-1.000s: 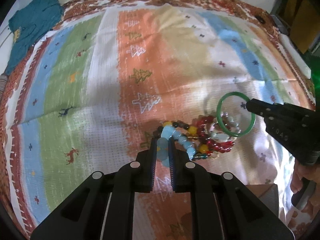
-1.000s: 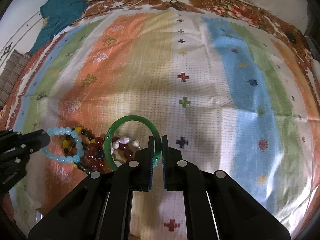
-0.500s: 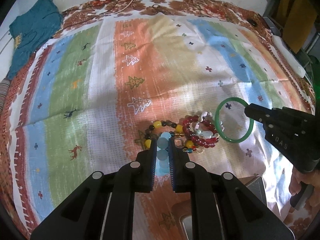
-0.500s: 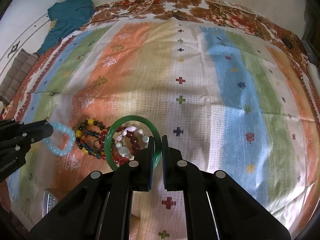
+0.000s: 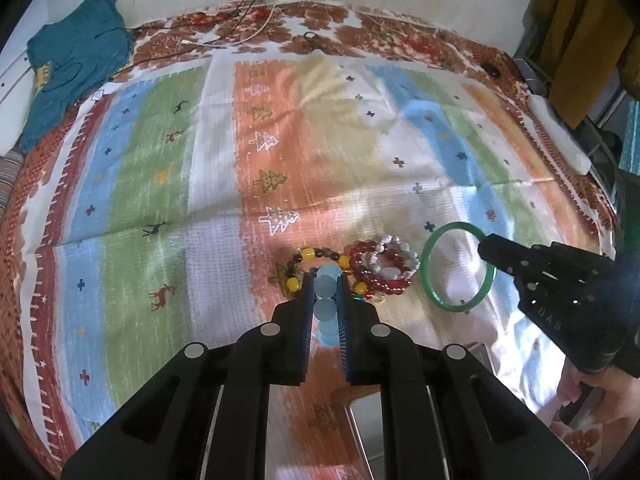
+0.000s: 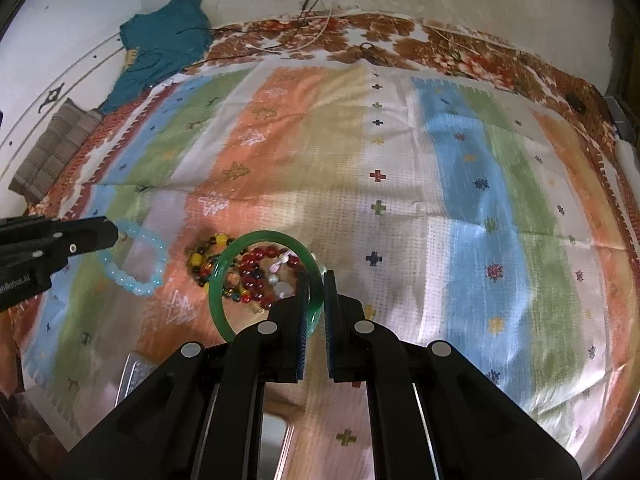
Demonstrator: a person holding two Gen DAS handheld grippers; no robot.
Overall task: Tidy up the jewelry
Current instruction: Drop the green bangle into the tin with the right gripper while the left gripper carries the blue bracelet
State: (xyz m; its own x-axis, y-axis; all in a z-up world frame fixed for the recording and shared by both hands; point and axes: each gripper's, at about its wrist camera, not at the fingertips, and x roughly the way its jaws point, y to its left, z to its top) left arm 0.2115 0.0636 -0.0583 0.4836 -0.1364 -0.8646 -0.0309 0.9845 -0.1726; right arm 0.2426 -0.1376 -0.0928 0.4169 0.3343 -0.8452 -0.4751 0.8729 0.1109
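My left gripper (image 5: 325,280) is shut on a light blue bead bracelet (image 5: 325,302) and holds it above the striped cloth; the bracelet also shows in the right wrist view (image 6: 136,260). My right gripper (image 6: 317,280) is shut on a green bangle (image 6: 224,276) and holds it up; the bangle also shows in the left wrist view (image 5: 430,280). A pile of bead bracelets (image 5: 372,266), red, yellow, dark and pale, lies on the cloth between the two grippers. It also shows through the bangle in the right wrist view (image 6: 256,276).
A striped patterned cloth (image 5: 200,184) covers the bed. A metal tray (image 5: 368,432) sits at the near edge below the grippers. A teal garment (image 5: 72,68) lies at the far left corner. Cables (image 5: 248,24) lie along the far edge.
Both grippers have risen and drawn back. The blue bracelet and the green bangle have come up off the pile and now hang clear of it.
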